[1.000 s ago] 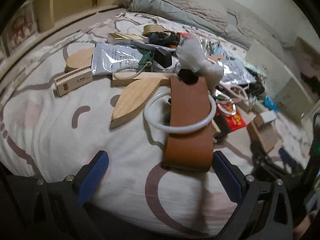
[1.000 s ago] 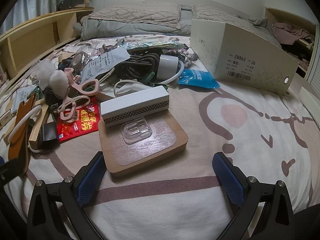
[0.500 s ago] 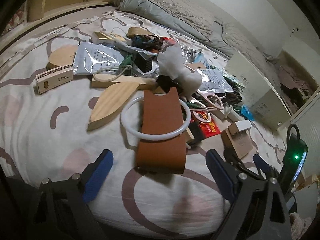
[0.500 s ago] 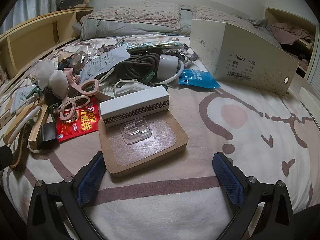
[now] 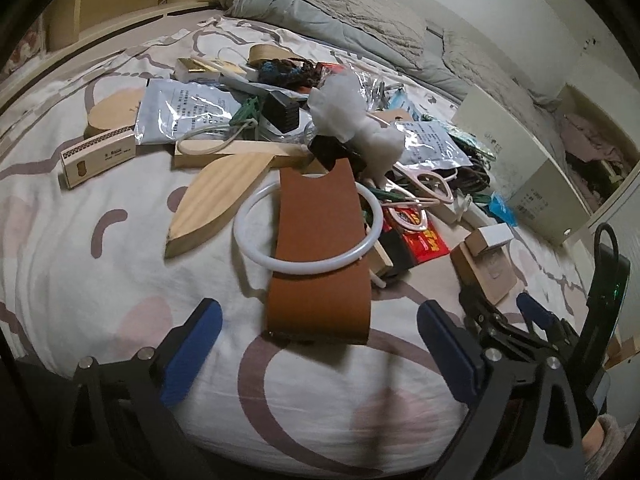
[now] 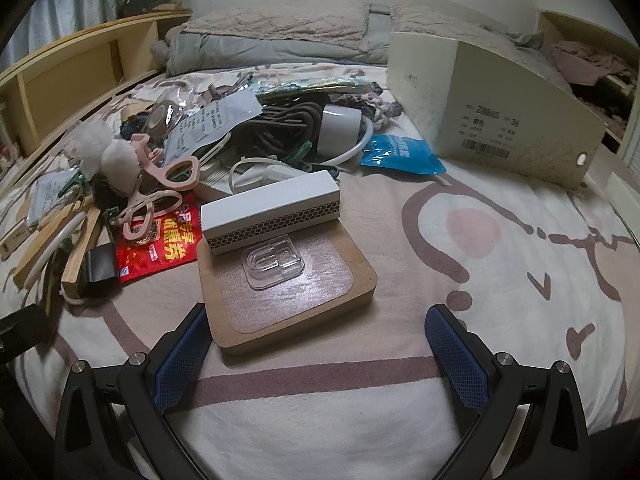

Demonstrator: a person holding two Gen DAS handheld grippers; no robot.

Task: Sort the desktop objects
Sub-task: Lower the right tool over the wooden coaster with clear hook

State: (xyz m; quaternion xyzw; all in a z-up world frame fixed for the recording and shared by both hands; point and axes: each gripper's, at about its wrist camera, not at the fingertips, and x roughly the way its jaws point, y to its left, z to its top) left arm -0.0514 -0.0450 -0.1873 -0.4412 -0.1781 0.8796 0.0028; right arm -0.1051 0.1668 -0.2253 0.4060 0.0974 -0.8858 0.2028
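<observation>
Left wrist view: my left gripper (image 5: 318, 330) is opening wide, nothing pinched; the brown leather strap (image 5: 320, 256) lies just ahead on the bedsheet (image 5: 80, 272), threaded through a white ring (image 5: 256, 248). Right wrist view: my right gripper (image 6: 316, 344) gapes empty, its left pad beside the wooden tray (image 6: 304, 320) carrying a white box (image 6: 268, 210).

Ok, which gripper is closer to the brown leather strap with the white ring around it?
Left. The left gripper, jaws opening, sits right before the brown leather strap. The right gripper faces the wooden tray, off to the strap's right.
</observation>
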